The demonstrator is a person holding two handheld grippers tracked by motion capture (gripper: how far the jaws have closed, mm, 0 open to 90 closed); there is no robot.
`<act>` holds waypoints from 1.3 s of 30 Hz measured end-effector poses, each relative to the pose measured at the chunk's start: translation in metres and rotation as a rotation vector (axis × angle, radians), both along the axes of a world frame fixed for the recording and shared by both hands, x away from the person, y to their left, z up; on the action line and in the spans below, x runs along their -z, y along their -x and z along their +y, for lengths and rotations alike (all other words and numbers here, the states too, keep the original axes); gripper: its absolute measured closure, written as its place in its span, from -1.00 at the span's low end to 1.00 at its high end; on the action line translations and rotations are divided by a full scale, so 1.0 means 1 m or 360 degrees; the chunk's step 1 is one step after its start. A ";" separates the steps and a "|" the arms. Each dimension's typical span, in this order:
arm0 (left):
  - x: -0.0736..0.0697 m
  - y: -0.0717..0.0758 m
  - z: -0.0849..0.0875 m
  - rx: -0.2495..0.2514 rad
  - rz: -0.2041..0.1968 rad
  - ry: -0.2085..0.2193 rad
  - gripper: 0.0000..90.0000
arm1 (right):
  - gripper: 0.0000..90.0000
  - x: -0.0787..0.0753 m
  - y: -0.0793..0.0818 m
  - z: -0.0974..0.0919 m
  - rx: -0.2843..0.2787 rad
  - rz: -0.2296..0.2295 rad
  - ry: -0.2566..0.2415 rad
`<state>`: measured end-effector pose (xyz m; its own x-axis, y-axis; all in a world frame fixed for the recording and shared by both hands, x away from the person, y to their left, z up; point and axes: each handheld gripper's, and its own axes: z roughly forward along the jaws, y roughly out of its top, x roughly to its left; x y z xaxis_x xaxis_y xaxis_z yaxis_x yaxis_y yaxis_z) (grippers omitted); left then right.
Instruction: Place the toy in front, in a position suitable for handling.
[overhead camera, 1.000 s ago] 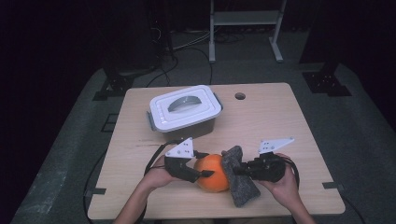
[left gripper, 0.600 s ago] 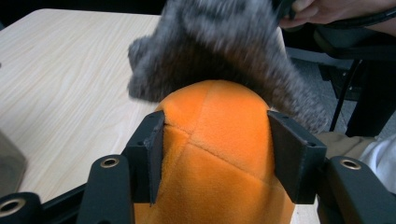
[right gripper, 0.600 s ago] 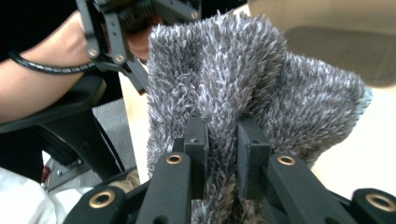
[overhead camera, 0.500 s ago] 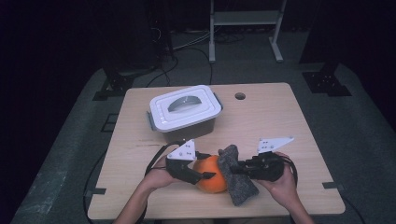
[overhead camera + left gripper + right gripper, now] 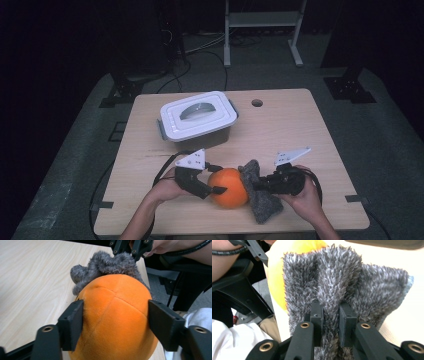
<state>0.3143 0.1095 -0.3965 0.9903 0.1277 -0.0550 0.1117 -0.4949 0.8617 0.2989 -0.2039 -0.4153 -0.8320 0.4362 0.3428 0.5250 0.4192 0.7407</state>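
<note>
Behind the work, left of centre on the pale wooden table (image 5: 300,130), stands a lidded white plastic box (image 5: 198,120), well clear of both grippers. Near the front edge, the left gripper (image 5: 209,186) clasps the round orange plush ball (image 5: 229,187), jaws pressed on its sides after just widening. Just right, touching it, a grey fuzzy cloth (image 5: 260,195) lies lengthwise front-to-back, pinched tight by the right gripper (image 5: 256,186).

Orange plush ball (image 5: 229,187), fuzzy grey cloth (image 5: 260,197), white-lidded grey box (image 5: 198,120), pale wood-grain table (image 5: 300,130), black gripper jaws
</note>
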 end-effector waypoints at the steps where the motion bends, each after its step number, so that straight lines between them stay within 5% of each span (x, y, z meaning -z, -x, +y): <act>1: 0.000 0.000 0.000 0.0000 0.0000 0.0000 -0.19 | 0.69 0.000 0.000 0.000 0.0000 0.0000 0.0000; 7: -0.008 0.007 -0.009 0.0000 -0.0083 0.0004 -0.07 | 0.69 -0.026 0.009 0.005 -0.0019 -0.0164 -0.0205; 16: -0.009 0.005 -0.005 -0.0054 -0.0085 0.0000 -0.04 | 0.69 -0.007 0.004 0.005 -0.0004 -0.0068 -0.0090; 18: -0.011 0.005 -0.004 -0.0059 -0.0095 0.0004 -0.04 | 0.69 -0.010 0.005 0.003 0.0008 -0.0094 -0.0081; 22: -0.013 0.007 -0.006 -0.0077 -0.0114 0.0011 -0.03 | 0.69 -0.025 0.011 0.007 0.0014 -0.0185 -0.0195; 27: -0.010 0.009 -0.010 -0.0052 -0.0129 -0.0013 -0.09 | 0.69 -0.020 0.012 0.017 -0.0033 -0.0175 -0.0130; 34: -0.001 -0.001 -0.007 -0.0082 -0.0006 -0.0043 -0.74 | 0.69 -0.008 0.006 0.009 -0.0042 -0.0068 -0.0091; 37: 0.007 -0.006 -0.004 -0.0043 0.0077 -0.0054 -0.78 | 0.69 -0.005 0.004 0.007 -0.0024 -0.0058 -0.0026; 39: 0.008 -0.006 -0.002 -0.0022 0.0074 -0.0042 -0.63 | 0.69 -0.001 0.002 0.006 -0.0018 -0.0039 0.0012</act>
